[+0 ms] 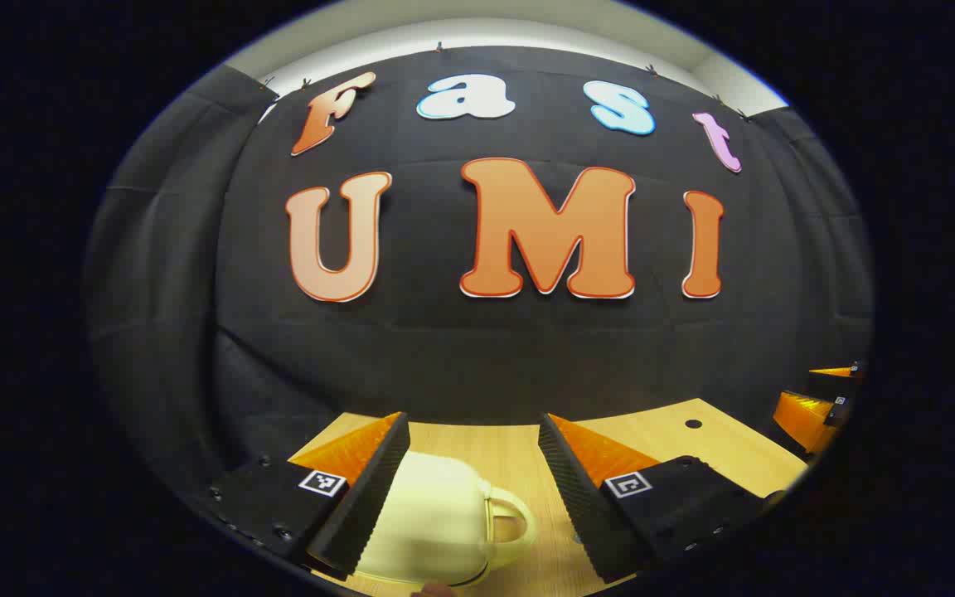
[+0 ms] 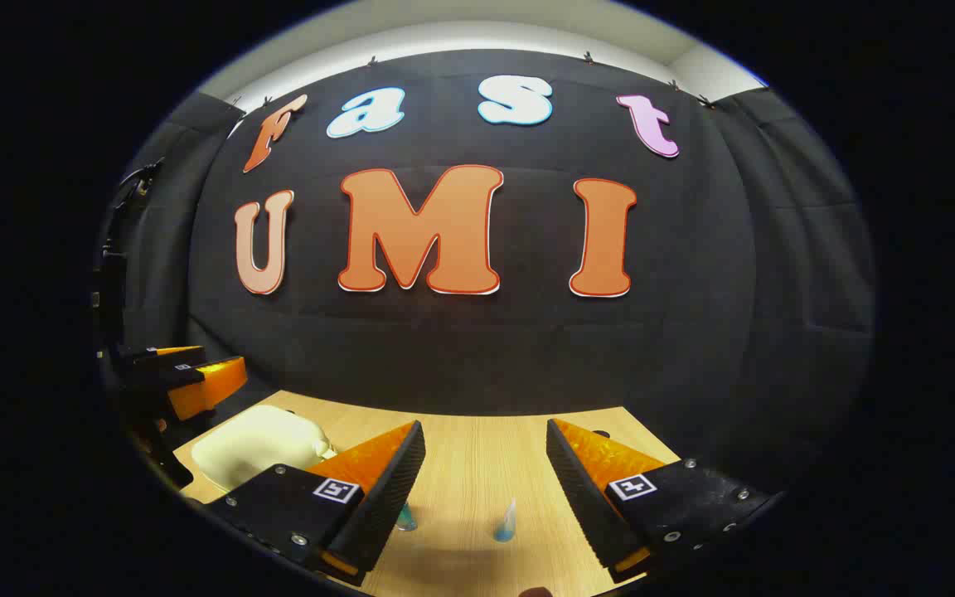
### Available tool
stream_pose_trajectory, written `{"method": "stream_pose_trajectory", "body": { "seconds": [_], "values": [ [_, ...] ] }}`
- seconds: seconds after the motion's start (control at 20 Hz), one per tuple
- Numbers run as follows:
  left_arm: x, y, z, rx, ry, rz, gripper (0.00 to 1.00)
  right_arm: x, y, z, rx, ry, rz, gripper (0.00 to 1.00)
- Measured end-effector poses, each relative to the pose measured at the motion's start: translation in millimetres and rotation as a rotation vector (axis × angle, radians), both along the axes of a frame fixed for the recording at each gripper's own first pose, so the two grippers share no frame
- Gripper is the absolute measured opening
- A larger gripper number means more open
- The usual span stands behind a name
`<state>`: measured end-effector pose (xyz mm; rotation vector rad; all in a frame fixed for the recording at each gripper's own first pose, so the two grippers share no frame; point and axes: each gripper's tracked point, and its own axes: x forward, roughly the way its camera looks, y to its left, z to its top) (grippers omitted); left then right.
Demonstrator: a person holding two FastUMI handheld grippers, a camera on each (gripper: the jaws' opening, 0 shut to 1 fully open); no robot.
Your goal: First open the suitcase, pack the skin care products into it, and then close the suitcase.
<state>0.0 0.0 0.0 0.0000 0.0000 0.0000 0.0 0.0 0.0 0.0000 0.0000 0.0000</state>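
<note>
Left gripper (image 1: 473, 456) fingers, spread wide and holding nothing, frame the closed cream suitcase (image 1: 432, 522) just below me.
Its handle (image 1: 511, 518) points right; my right gripper (image 2: 486, 464), equally open, hangs over two small bottles (image 2: 504, 522).

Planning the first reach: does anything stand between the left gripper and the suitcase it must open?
Nothing visible does. In the left gripper view the left gripper hangs open above the closed cream suitcase on the wooden table, the case lying between its fingers, handle toward the table's middle, with open air between them.
</note>
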Motion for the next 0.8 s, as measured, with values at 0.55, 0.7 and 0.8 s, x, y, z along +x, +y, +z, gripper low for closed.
{"method": "stream_pose_trajectory", "body": {
  "seconds": [0.55,0.7,0.8],
  "values": [
    [-15,-14,-1,0.036,0.014,0.015,0.97,22,-10,6,0.023,0.025,0.072,0.94],
    [-13,-13,-2,0.060,0.016,0.008,0.97,18,-8,1,-0.002,0.033,0.061,0.94],
    [-11,-14,-3,0.073,0.017,-0.002,0.96,14,-9,-2,-0.004,0.035,0.045,0.94]
  ]
}}
